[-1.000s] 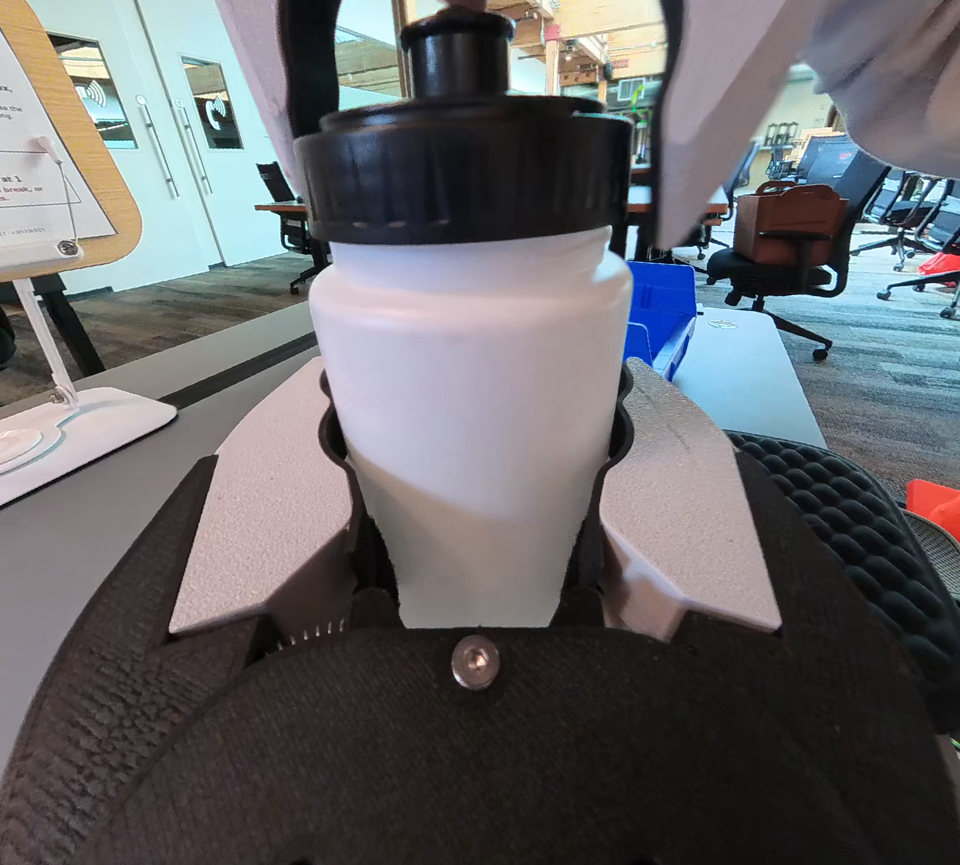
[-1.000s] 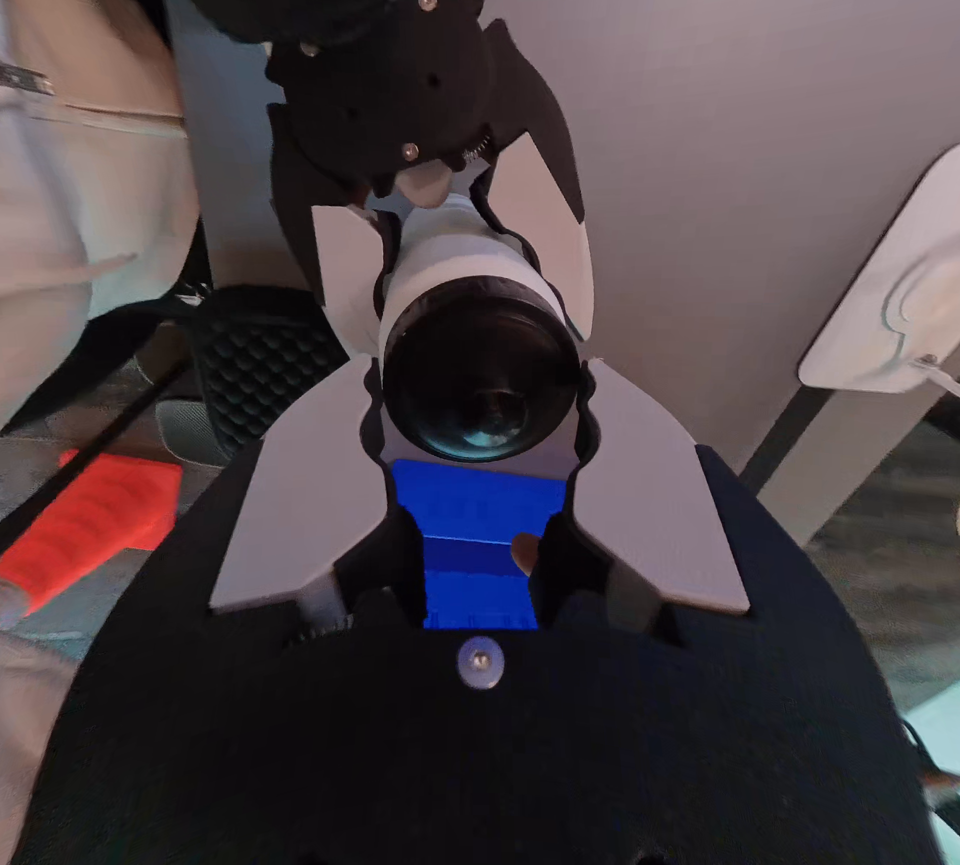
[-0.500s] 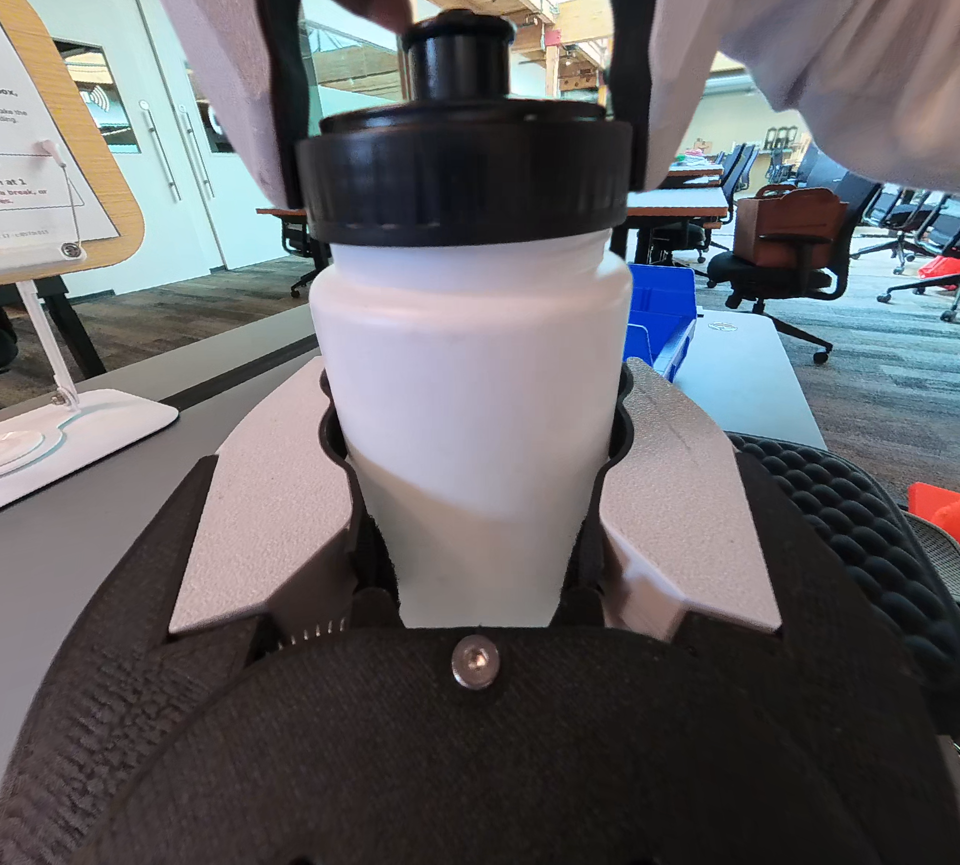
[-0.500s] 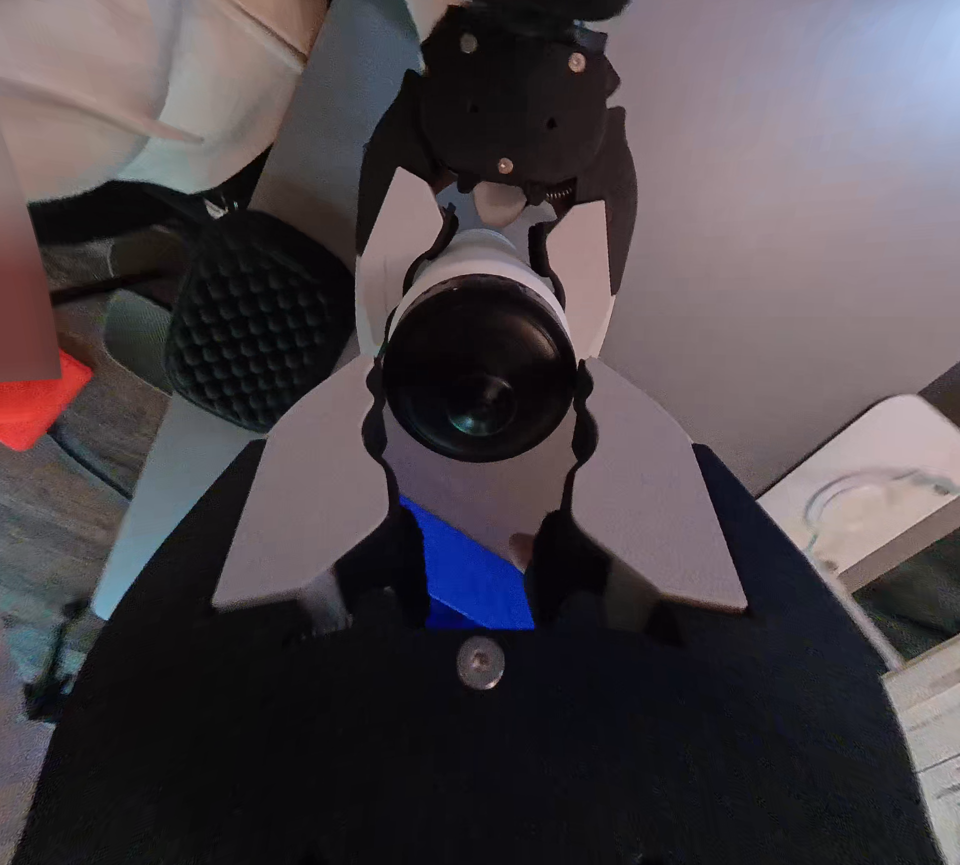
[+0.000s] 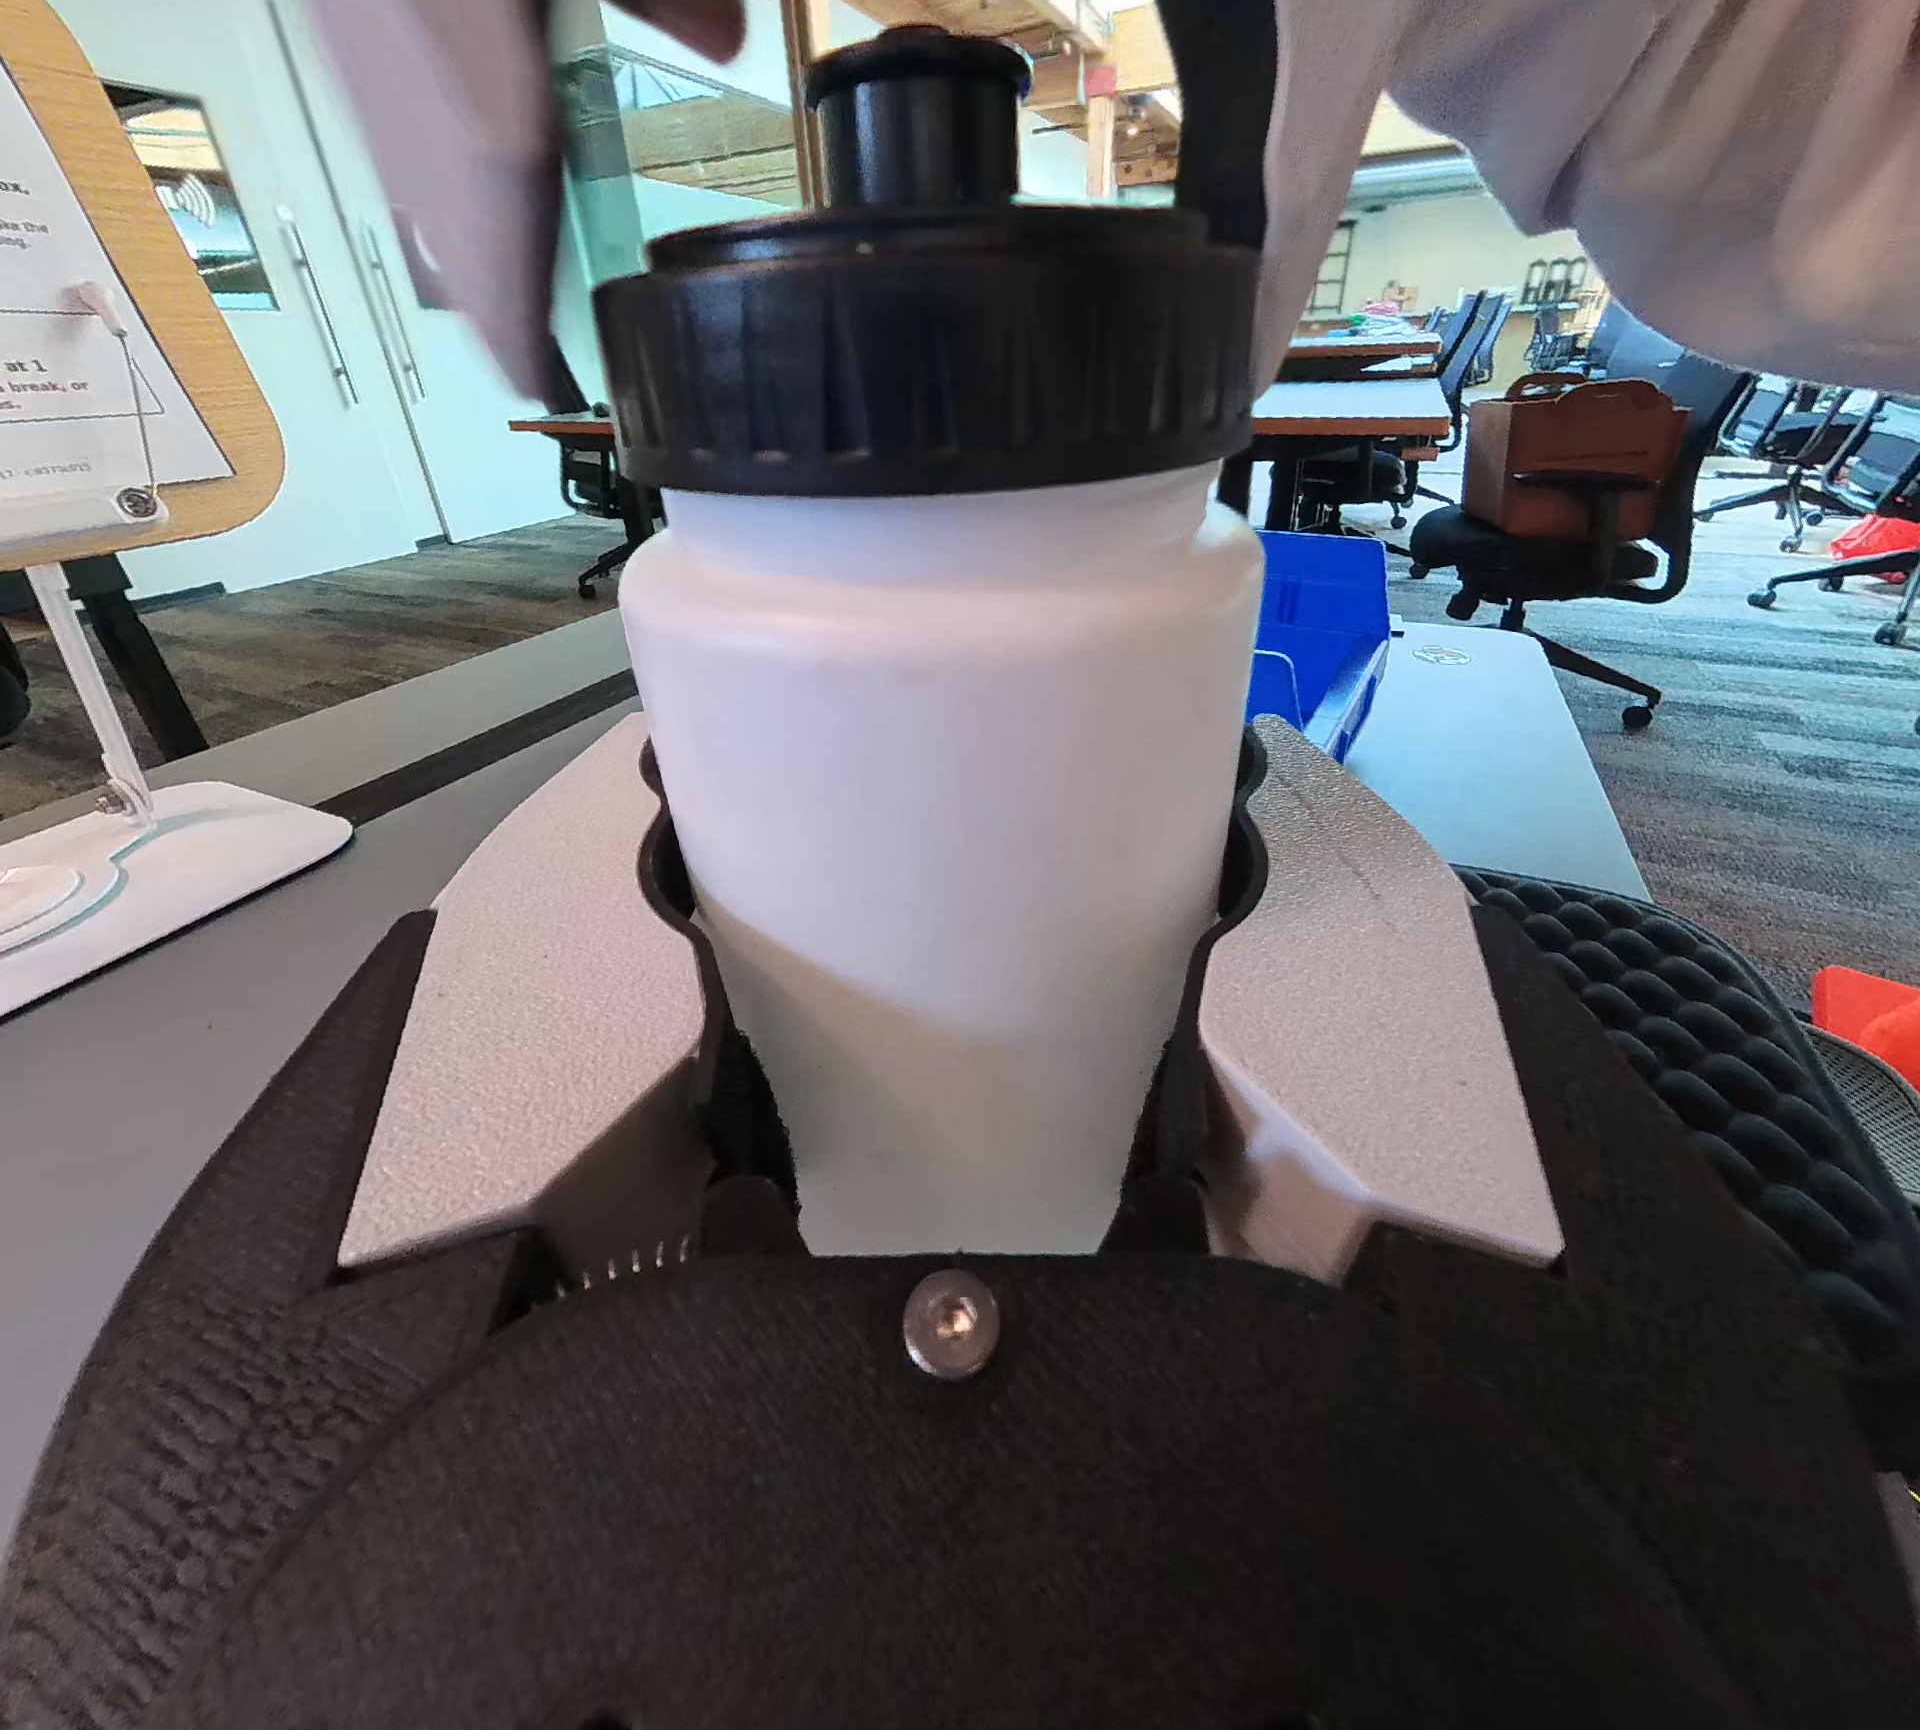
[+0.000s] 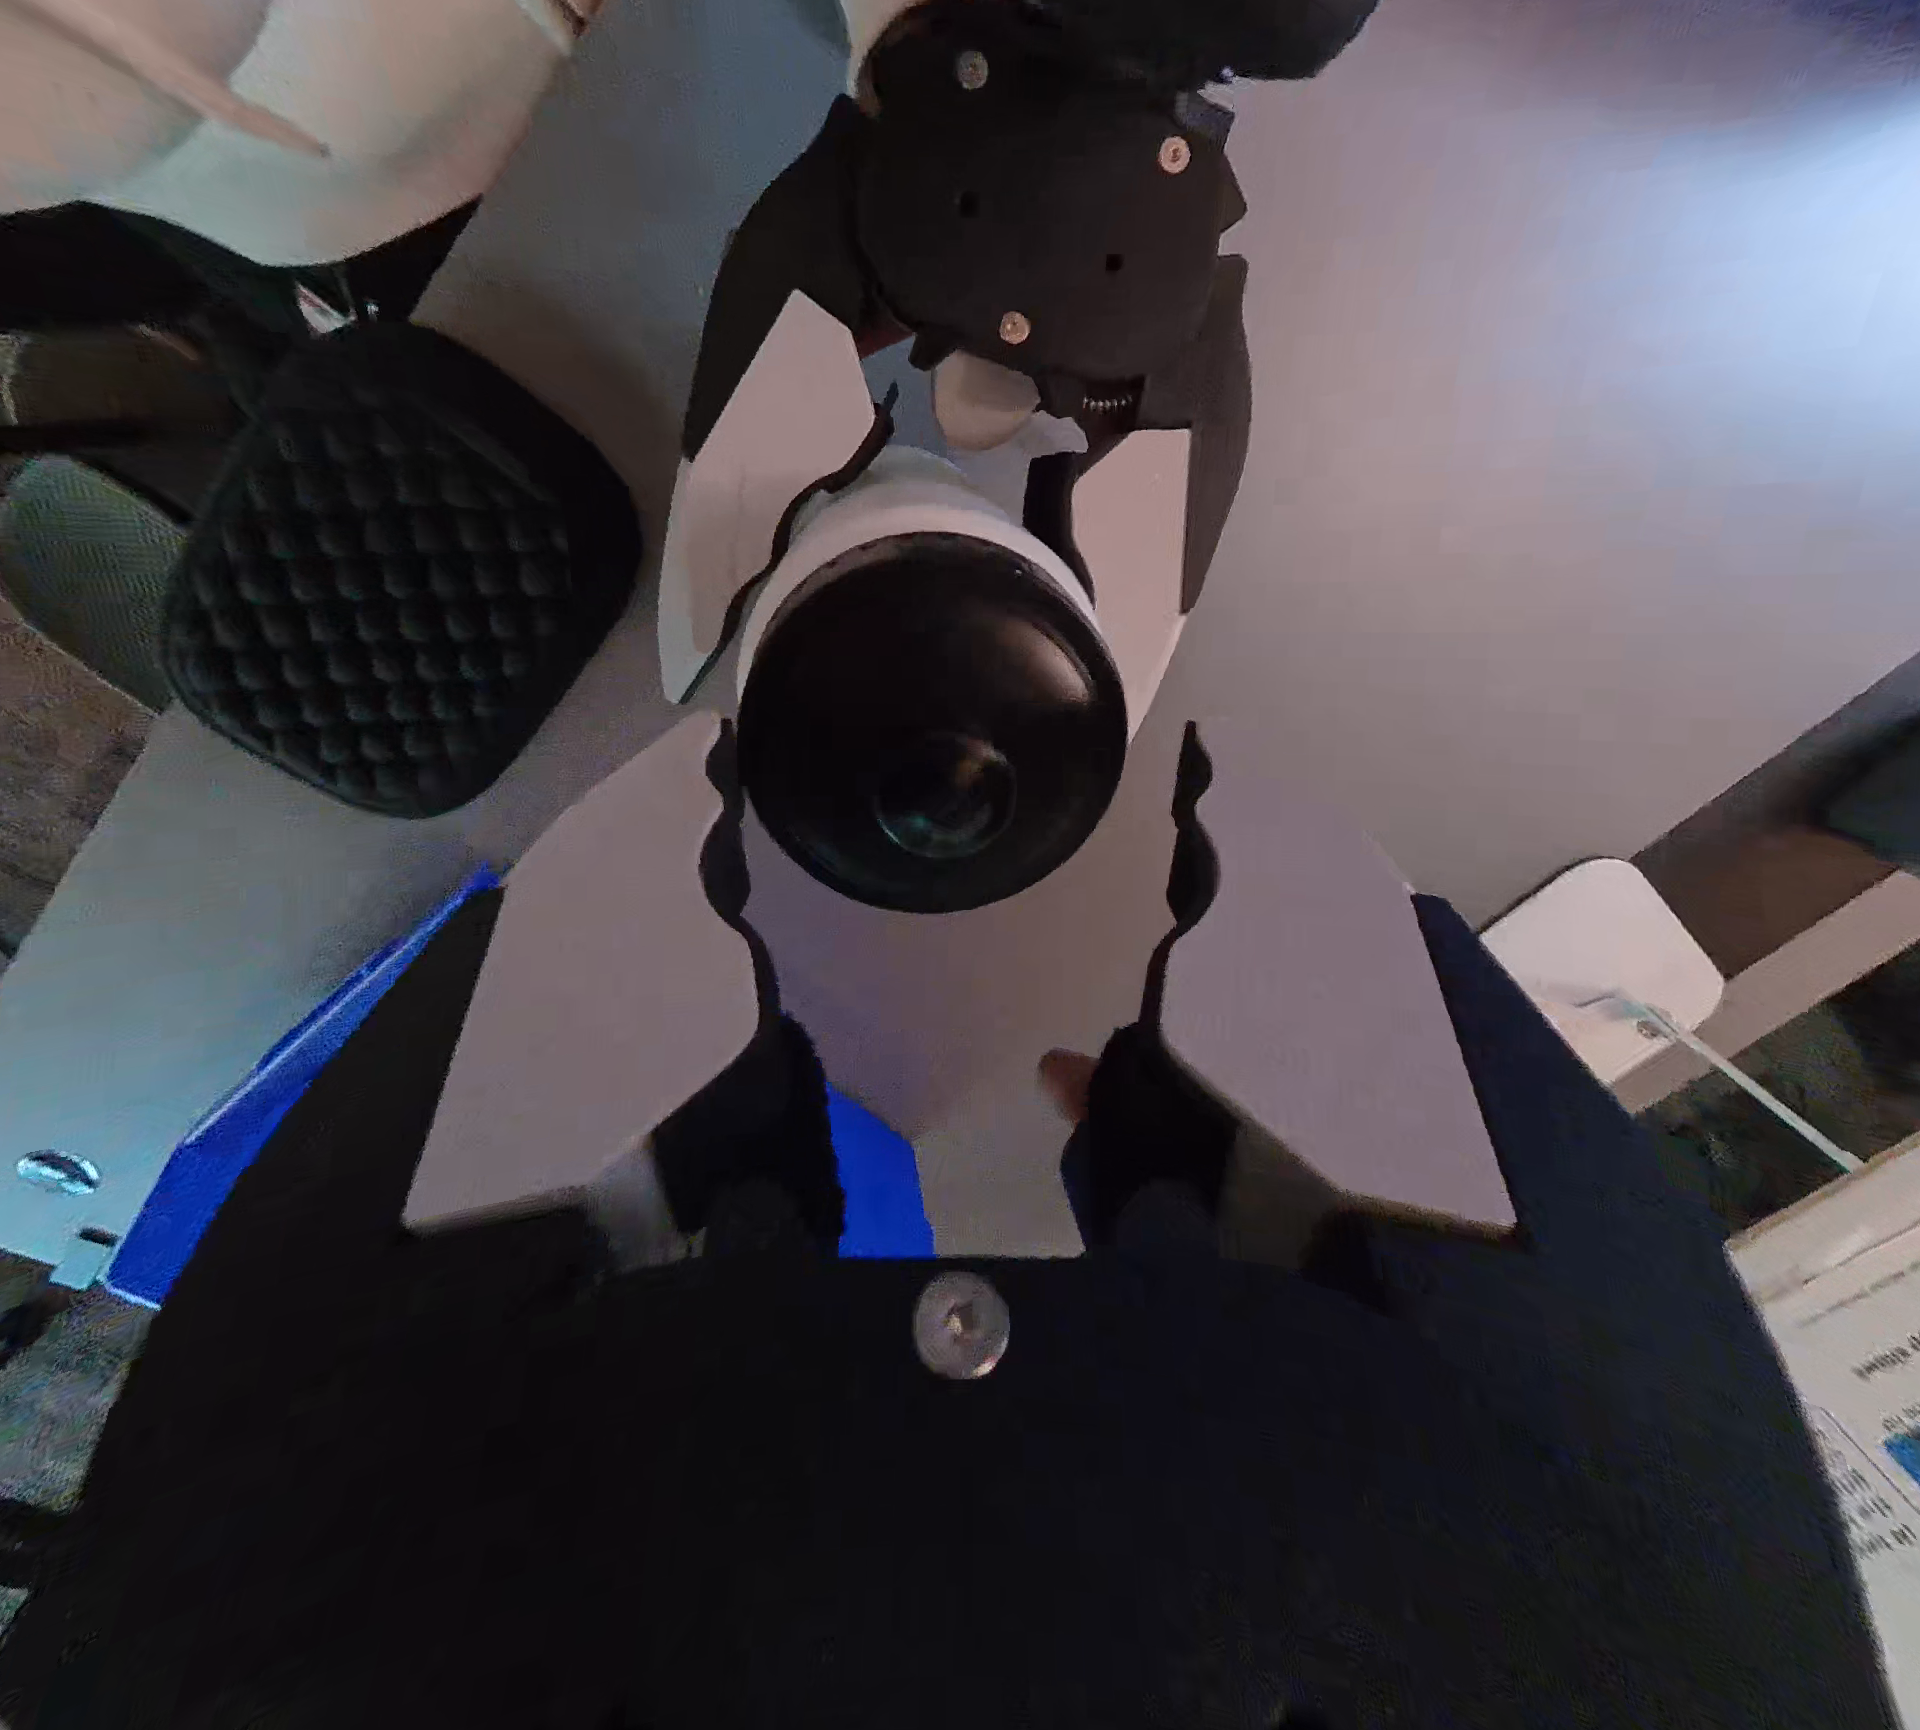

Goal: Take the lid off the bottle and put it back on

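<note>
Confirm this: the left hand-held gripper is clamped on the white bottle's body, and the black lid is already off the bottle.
Not quite. The lid sits on the white bottle, as the left wrist view shows. The left hand-held gripper is clamped on the bottle's body.

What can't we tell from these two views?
- Bottle base: left wrist view, hidden behind the left gripper body.
- Lid thread state: right wrist view sees only its top.
- Right gripper contact with lid: left wrist view, blurred and cut by top edge.
</note>
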`<state>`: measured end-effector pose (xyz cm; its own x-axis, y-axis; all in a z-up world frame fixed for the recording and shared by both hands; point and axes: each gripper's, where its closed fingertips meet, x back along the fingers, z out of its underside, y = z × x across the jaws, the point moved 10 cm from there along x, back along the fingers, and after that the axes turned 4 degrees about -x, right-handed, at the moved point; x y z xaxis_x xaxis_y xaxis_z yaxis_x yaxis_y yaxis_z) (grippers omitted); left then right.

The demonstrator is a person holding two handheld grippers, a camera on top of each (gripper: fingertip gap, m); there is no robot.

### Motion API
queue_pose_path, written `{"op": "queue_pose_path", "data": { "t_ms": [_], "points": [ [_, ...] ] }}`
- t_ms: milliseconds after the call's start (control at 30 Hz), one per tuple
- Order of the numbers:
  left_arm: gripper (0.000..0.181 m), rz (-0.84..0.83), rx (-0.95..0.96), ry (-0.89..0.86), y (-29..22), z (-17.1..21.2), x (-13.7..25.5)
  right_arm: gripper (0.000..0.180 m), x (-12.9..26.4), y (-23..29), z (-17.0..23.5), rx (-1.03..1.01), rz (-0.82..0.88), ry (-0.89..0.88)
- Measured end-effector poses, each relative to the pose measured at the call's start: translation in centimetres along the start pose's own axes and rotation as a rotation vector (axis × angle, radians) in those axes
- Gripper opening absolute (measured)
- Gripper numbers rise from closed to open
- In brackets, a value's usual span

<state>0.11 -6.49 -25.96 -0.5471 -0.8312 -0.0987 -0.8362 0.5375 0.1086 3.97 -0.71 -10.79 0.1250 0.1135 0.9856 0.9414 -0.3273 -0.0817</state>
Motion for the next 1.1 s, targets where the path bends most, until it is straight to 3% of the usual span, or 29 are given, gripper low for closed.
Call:
{"op": "queue_pose_path", "data": {
  "t_ms": [33, 100, 233, 300, 433, 500, 600, 633, 700, 833, 900, 933, 1000, 1100],
  "points": [
    [0.100, -0.001, 0.000, 0.000, 0.0, 0.0, 0.0, 0.071, -0.1, 0.1, 0.1, -0.011, -0.042, -0.013],
    [0.100, -0.008, 0.004, -0.001, 0.1, 0.0, 0.0, 0.071, -0.1, 0.0, 0.1, -0.102, -0.040, -0.015],
    [0.100, -0.005, 0.001, 0.005, 0.0, 0.0, -0.1, 0.072, -0.1, 0.3, -0.5, -0.508, -0.006, 0.088],
    [0.100, -0.002, 0.000, 0.002, 0.0, 0.0, 0.0, 0.072, -0.1, 0.4, -0.8, -0.605, 0.020, 0.111],
    [0.100, 0.003, -0.001, -0.002, 0.0, 0.0, 0.0, 0.103, 0.3, 0.0, -0.2, -0.396, 0.062, 0.019],
    [0.100, 0.007, 0.000, -0.005, 0.0, 0.0, 0.0, 0.100, 0.5, 0.2, 0.3, -0.206, 0.049, -0.055],
    [0.100, 0.006, 0.002, -0.005, 0.1, 0.0, 0.0, 0.080, 0.2, 0.2, 1.0, -0.051, 0.032, -0.085],
    [0.100, 0.006, 0.001, -0.006, 0.1, 0.0, 0.0, 0.069, 0.1, 0.3, 1.1, -0.054, -0.013, -0.098],
    [0.100, 0.000, 0.000, -0.006, 0.1, 0.0, 0.1, 0.070, 0.1, 0.3, 1.0, -0.129, -0.018, -0.095],
    [0.100, -0.002, -0.002, -0.004, 0.0, 0.0, 0.0, 0.070, 0.1, 0.8, 0.0, -0.516, 0.028, 0.024],
    [0.100, 0.001, -0.007, -0.006, -0.1, 0.0, 0.1, 0.071, 0.1, 1.4, -0.4, -0.606, 0.081, 0.027],
    [0.100, 0.000, -0.005, -0.004, -0.1, 0.0, 0.1, 0.077, 0.0, 1.8, -0.1, -0.585, 0.094, -0.004],
    [0.100, 0.003, -0.005, 0.000, 0.0, 0.0, 0.1, 0.105, -0.2, 2.4, 0.9, -0.546, 0.128, -0.158],
    [0.100, 0.003, -0.007, -0.004, -0.1, 0.0, 0.2, 0.111, -1.4, 3.4, 3.1, -0.514, 0.171, -0.644]
  ]
}}
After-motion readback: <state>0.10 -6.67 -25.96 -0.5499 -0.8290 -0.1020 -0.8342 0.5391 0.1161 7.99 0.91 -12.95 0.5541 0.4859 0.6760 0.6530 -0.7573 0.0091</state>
